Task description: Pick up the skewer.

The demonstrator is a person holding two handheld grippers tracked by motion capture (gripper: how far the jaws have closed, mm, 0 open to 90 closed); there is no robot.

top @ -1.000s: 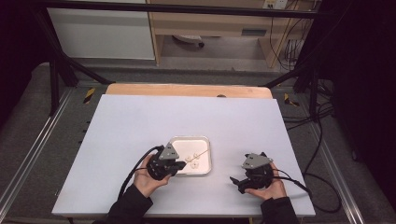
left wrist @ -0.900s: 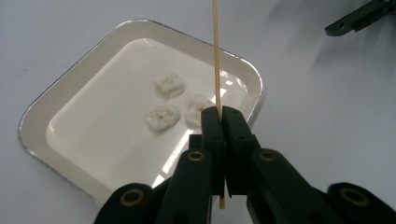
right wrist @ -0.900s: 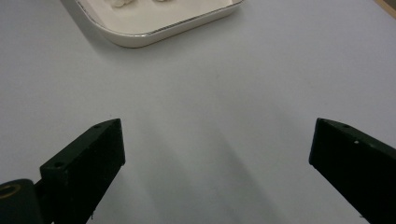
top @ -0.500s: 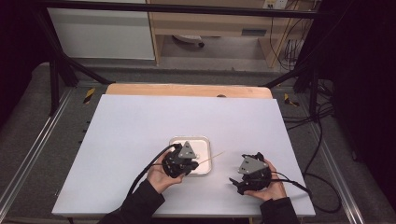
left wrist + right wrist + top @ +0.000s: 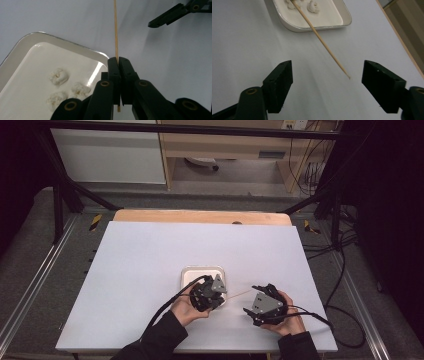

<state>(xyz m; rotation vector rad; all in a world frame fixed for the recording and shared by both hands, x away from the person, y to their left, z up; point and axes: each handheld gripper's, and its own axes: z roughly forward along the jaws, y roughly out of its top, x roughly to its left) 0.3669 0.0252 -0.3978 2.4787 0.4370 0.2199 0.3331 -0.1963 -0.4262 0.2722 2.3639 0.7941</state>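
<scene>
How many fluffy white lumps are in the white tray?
3 show in the left gripper view, all in the tray: one farther in, one nearer the skewer, one lowest. The gripper may hide more.

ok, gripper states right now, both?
Left gripper: shut on the wooden skewer.
Right gripper: open, jaws have just been closing, skewer tip between them, untouched.

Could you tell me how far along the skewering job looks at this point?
Done: the left gripper is shut on the wooden skewer. In hand: its free tip points between the open right gripper jaws, which have just been closing. Left: three white pieces lie unskewered in the tray.
</scene>
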